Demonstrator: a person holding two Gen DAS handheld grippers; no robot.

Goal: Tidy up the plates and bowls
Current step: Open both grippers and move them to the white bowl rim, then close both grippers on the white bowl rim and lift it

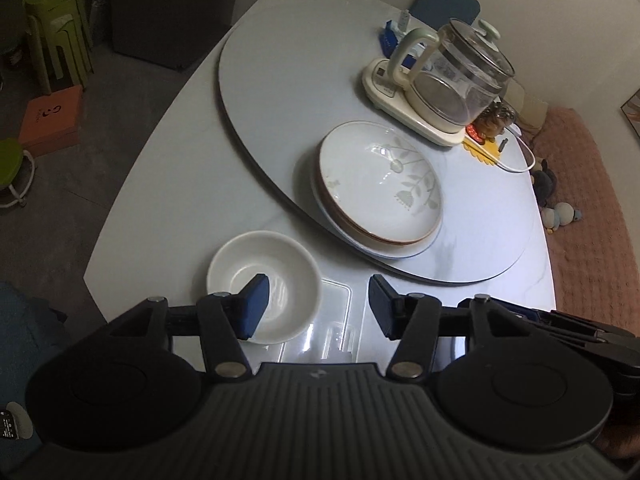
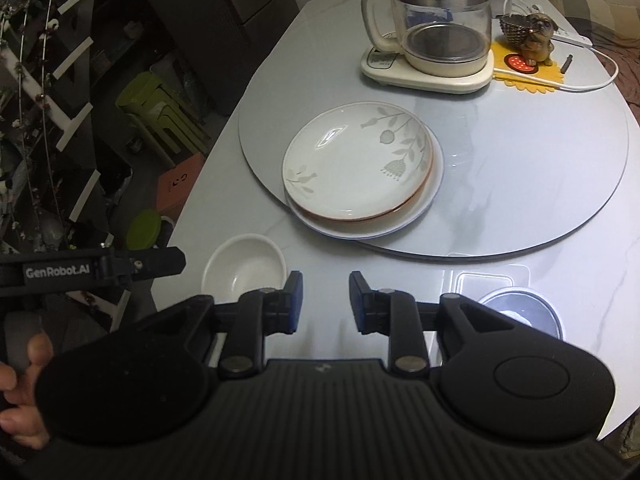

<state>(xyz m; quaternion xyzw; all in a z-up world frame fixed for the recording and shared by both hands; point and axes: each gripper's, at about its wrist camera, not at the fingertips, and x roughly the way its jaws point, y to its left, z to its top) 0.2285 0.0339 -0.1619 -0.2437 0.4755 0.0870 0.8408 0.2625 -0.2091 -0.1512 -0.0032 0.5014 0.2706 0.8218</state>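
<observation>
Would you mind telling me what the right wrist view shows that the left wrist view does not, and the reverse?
Only the right wrist view shows the dog figurine clearly, a hand and a round lid near the table edge.

Only the left wrist view shows stuffed toys on a pink blanket and a blue chair.

Both show the plate stack, the white bowl, the kettle, green stools, and an open gripper each: left, right.
</observation>
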